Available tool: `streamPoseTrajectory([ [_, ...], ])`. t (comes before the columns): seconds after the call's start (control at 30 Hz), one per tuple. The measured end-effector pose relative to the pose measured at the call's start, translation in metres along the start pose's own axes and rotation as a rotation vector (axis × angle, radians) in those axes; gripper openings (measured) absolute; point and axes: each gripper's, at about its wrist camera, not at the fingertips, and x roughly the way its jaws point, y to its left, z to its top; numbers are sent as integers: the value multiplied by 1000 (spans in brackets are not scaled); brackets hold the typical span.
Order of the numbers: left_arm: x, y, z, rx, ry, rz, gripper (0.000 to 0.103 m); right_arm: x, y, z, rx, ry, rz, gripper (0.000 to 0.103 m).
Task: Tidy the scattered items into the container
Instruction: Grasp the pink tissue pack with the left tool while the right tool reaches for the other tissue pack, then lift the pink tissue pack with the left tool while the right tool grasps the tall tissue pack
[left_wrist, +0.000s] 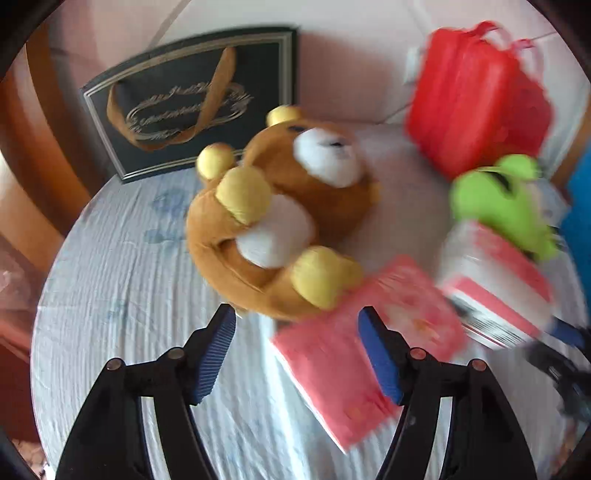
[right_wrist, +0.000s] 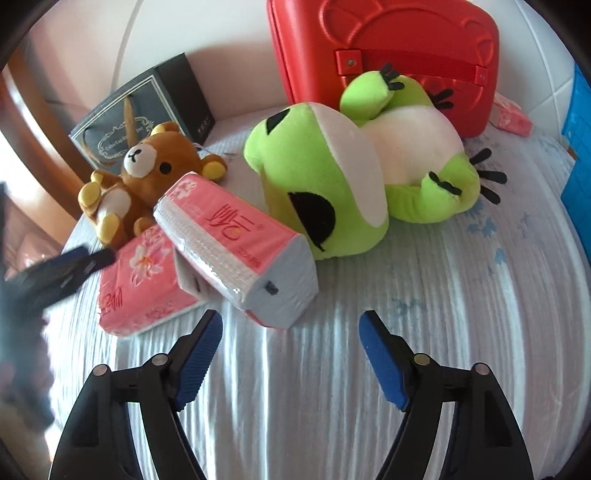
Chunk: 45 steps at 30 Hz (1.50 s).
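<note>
Red case (right_wrist: 384, 55) shut at bed's (right_wrist: 369, 332) head; bear (right_wrist: 147, 173), frog (right_wrist: 332, 177), tissue packs (right_wrist: 236, 243) all outside it. Left tool (left_wrist: 297, 350), right tool (right_wrist: 291, 354) spread, empty. Nothing stowed yet.

I was working in a home, most likely a bedroom: the surface was a bed under a ribbed white sheet (right_wrist: 406, 295) with faint blue flowers. Plush toys, a brown bear (right_wrist: 147, 166) and a green frog (right_wrist: 314, 173), lay on it, with pink tissue packs (right_wrist: 140, 280) near them.
</note>
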Motion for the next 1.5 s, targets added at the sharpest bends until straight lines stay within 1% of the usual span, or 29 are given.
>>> streamPoseTrajectory([
  [0.03,8,10,-6,-26,-12,4,69,-1,-1,1,0,3,-3,77],
  [0.1,20,15,-6,-53,38,45,69,-3,-12,-4,6,14,-4,78],
  [0.2,32,11,-31,-48,126,9,69,-1,-19,-13,9,29,-8,86],
  [0.23,30,11,-41,-49,145,-27,69,0,-22,-17,10,31,-5,86],
  [0.3,13,4,-64,-49,167,-62,69,3,-17,-15,9,35,-1,86],
  [0.4,-7,1,-95,-53,185,-89,68,1,-15,-21,-2,50,13,86],
  [0.5,-38,-1,-117,-87,151,-104,68,0,-12,-30,-14,68,27,87],
  [0.53,-50,-4,-121,-93,130,-114,68,-1,-12,-33,-17,73,29,89],
  [0.63,-85,-25,-123,-74,56,-146,68,-5,-16,-37,-22,75,30,96],
  [0.7,-94,-44,-122,-48,43,-170,68,-12,-21,-37,-23,61,27,100],
  [0.73,-93,-54,-121,-36,43,-176,69,-17,-23,-35,-23,50,29,103],
  [0.77,-89,-66,-123,-22,50,-171,69,-20,-24,-33,-23,40,30,103],
  [0.87,-64,-86,-121,-11,109,-140,69,-29,-31,-22,-45,9,31,103],
  [0.9,-58,-92,-123,-9,111,-111,73,-31,-34,-20,-57,2,27,103],
  [0.93,-57,-96,-120,-4,91,-92,80,-32,-36,-18,-70,-4,26,103],
  [0.97,-54,-100,-120,6,77,-77,80,-32,-36,-15,-84,-9,26,103],
  [1.0,-50,-102,-120,9,73,-68,88,-32,-35,-12,-101,-12,30,103],
  [1.07,-36,-102,-116,-6,94,-58,91,-27,-32,-3,-129,-14,38,103],
  [1.13,-26,-94,-113,-42,108,-89,92,-17,-28,5,-160,-10,52,103],
  [1.17,-24,-88,-111,-61,101,-103,92,-14,-26,7,-169,-9,60,103],
  [1.2,-24,-82,-110,-73,85,-100,92,-11,-25,8,-175,-9,71,103],
  [1.27,-23,-71,-108,-76,63,-50,92,2,-17,14,-193,-4,103,103],
  [1.3,-22,-66,-107,-77,57,-37,92,6,-13,15,-201,-5,111,103],
  [1.43,-19,-42,-102,-121,57,-52,92,29,1,24,-223,-7,150,103],
  [1.5,-18,-37,-102,-139,59,-64,92,40,8,27,-226,-5,160,103],
])
